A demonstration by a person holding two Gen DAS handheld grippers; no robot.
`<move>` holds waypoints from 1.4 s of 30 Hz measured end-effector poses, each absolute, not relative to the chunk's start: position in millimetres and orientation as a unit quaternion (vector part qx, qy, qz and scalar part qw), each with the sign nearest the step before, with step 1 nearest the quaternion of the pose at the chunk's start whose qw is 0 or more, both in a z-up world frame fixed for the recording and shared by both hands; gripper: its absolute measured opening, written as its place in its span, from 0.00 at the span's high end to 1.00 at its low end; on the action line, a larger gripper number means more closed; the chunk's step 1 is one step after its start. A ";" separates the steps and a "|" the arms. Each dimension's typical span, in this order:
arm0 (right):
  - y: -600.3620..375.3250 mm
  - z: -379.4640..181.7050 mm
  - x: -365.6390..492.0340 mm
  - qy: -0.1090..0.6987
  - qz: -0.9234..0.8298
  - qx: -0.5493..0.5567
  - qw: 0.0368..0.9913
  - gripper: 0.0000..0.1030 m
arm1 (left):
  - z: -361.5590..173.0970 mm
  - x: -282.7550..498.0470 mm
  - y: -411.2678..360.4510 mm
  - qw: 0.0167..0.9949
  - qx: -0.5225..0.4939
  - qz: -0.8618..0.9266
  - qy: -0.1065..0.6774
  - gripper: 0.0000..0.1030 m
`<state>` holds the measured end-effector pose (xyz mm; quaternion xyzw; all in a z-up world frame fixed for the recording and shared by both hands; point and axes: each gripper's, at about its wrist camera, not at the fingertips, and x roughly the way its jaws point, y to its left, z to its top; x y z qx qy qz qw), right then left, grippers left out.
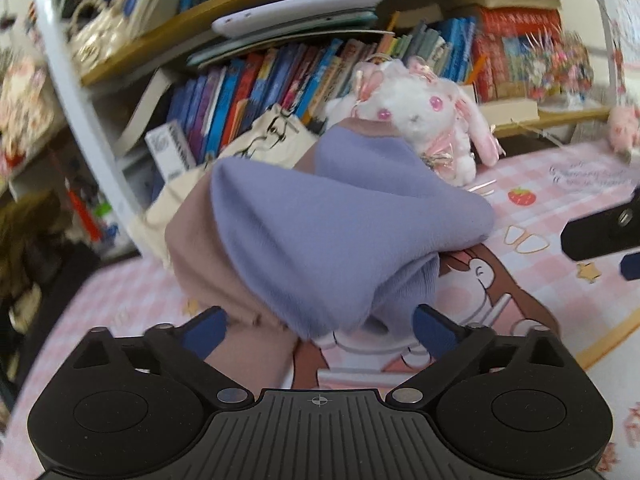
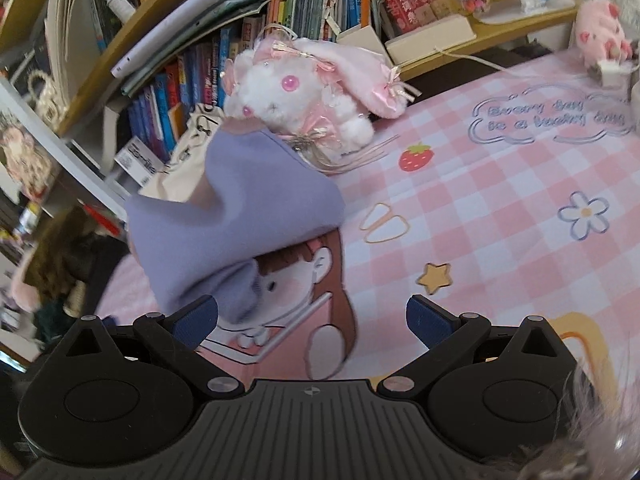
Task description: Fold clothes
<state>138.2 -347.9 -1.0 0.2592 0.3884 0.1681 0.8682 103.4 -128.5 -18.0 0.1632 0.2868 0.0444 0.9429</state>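
A lavender and dusty-pink garment (image 1: 320, 232) is bunched in a tall mound on the pink checked mat (image 1: 560, 184). Its lower edge hangs between the blue pads (image 1: 204, 330) of my left gripper (image 1: 320, 330), whose jaws stand wide apart and do not press the cloth. In the right wrist view the garment (image 2: 224, 216) is left of centre, its right side raised off the mat (image 2: 500, 208). My right gripper (image 2: 314, 322) is open over the printed mat, the cloth's edge close to its left pad. One black finger (image 1: 592, 236) of the right gripper shows at the left view's right edge.
A white and pink plush rabbit (image 2: 288, 96) lies just behind the garment, with a cream tote bag (image 1: 264, 136) to its left. Packed bookshelves (image 1: 280, 80) stand behind. A pink plush (image 2: 600, 32) and a cable sit far right.
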 end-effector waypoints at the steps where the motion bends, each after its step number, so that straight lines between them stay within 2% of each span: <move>1: -347.5 -0.7 138.4 0.388 0.171 0.267 0.865 0.01 | -20.0 106.8 -131.6 0.943 0.176 0.047 0.280 0.12; 2: -347.3 -0.5 138.5 0.388 0.175 0.276 0.862 0.01 | -21.7 110.3 -134.2 0.942 0.188 0.051 0.273 0.14; 3: -347.3 -0.4 138.6 0.388 0.179 0.286 0.858 0.01 | -22.4 113.9 -134.4 0.942 0.194 0.058 0.268 0.21; 5: -347.8 -0.9 138.0 0.387 0.188 0.310 0.848 0.01 | -19.7 119.0 -130.3 0.945 0.185 0.055 0.263 0.46; 6: -347.9 -1.3 137.7 0.386 0.194 0.323 0.842 0.01 | -16.7 120.6 -126.5 0.948 0.173 0.046 0.263 0.77; 7: -347.6 -1.4 137.4 0.385 0.200 0.332 0.838 0.01 | -12.1 120.5 -121.7 0.951 0.154 0.032 0.266 0.86; 9: -346.5 -1.5 137.2 0.382 0.210 0.345 0.831 0.01 | 1.4 112.9 -115.7 0.958 0.132 0.025 0.252 0.91; 18: -342.3 -23.2 141.0 0.383 0.231 0.452 0.772 0.01 | 60.9 53.2 -97.3 0.977 0.067 -0.028 0.202 0.92; 25: -339.6 -56.1 133.5 0.426 0.271 0.551 0.665 0.07 | 59.3 30.6 -76.2 0.974 0.021 -0.029 0.226 0.92; 29: -332.9 -61.0 131.0 0.428 0.279 0.562 0.651 0.08 | 66.2 21.7 -64.6 0.976 -0.008 -0.029 0.217 0.92; 31: -328.7 -63.8 129.5 0.427 0.286 0.570 0.641 0.15 | 69.5 19.8 -62.1 0.976 -0.007 -0.031 0.213 0.92; 33: -321.5 -64.9 127.3 0.425 0.311 0.580 0.621 0.29 | 69.0 17.3 -61.6 0.977 0.004 -0.029 0.211 0.92; 34: -318.1 -63.2 126.2 0.427 0.321 0.575 0.619 0.39 | 68.8 15.9 -60.2 0.978 0.007 -0.024 0.208 0.92; 36: -313.9 -57.7 121.6 0.431 0.335 0.547 0.635 0.81 | 69.9 13.2 -53.3 0.978 0.003 -0.017 0.206 0.92; 37: -313.5 -56.2 118.3 0.433 0.338 0.532 0.645 0.91 | 70.5 12.6 -49.6 0.978 0.005 -0.015 0.208 0.92; 39: -316.0 -54.2 110.5 0.431 0.346 0.519 0.652 0.93 | 71.6 11.4 -42.8 0.977 0.009 -0.013 0.211 0.92; 42: -331.6 -31.5 100.7 0.386 0.364 0.516 0.672 0.93 | 74.3 5.4 -42.9 0.978 0.028 -0.020 0.204 0.92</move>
